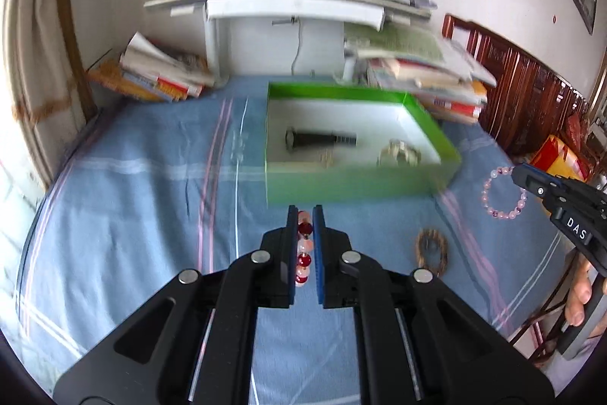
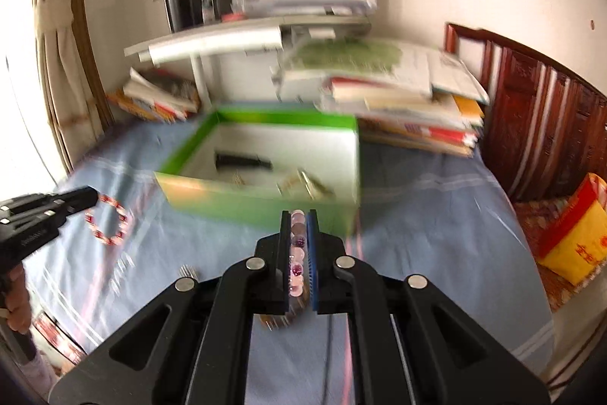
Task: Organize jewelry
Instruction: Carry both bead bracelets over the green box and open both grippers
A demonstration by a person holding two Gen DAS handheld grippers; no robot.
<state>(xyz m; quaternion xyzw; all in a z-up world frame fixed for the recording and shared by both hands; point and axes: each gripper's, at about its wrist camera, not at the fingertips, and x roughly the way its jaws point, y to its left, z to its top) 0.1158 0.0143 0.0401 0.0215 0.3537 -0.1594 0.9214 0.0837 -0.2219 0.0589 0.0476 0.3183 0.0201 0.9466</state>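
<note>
Gripping, left gripper (image 1: 305,215): jaws closed on red bracelet (image 1: 303,247), glossy red and pale round beads.
Right gripper (image 2: 299,217): jaws closed on pink bracelet (image 2: 297,253), translucent pink and purple beads.
Box (image 1: 353,183): green card, white inside.
Cloth (image 1: 132,200): blue, striped.

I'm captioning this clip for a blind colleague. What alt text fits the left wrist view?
The left gripper is shut on a red and pink bead bracelet, held above a blue bedsheet in front of an open green box. At right, the right gripper dangles a pale pink bead bracelet; a brown bracelet lies on the sheet.
</note>
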